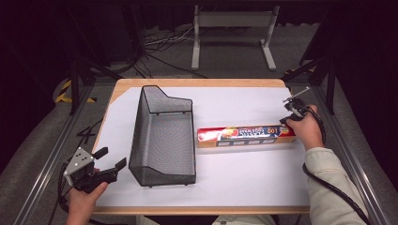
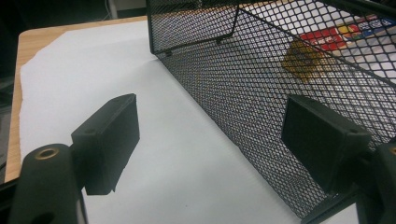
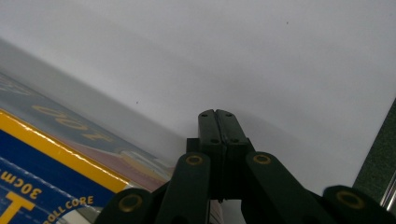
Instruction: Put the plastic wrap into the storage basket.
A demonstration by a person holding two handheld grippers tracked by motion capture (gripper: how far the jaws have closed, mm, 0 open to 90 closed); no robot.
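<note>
A black wire-mesh basket (image 1: pixel 141 133) stands empty left of the table's middle. To its right lies a long box of kitchen wrap (image 1: pixel 244 135), red, blue and yellow, set crosswise. My right gripper (image 1: pixel 285 120) is at the box's far right end, just behind its top edge, shut with nothing between its jaws. In the right gripper view the shut gripper (image 3: pixel 217 114) points at the white sheet, with the box (image 3: pixel 51 172) beside it on the left. My left gripper (image 1: pixel 111 157) stands open near the basket's front left corner. In the left gripper view the open gripper (image 2: pixel 210 126) faces the basket wall (image 2: pixel 261 84).
A white sheet (image 1: pixel 234 173) covers most of the wooden table (image 1: pixel 197 83). Metal frame rails (image 1: pixel 347 154) run along both sides of the table. A grey metal stand (image 1: pixel 232 28) and cables sit on the floor behind the far edge.
</note>
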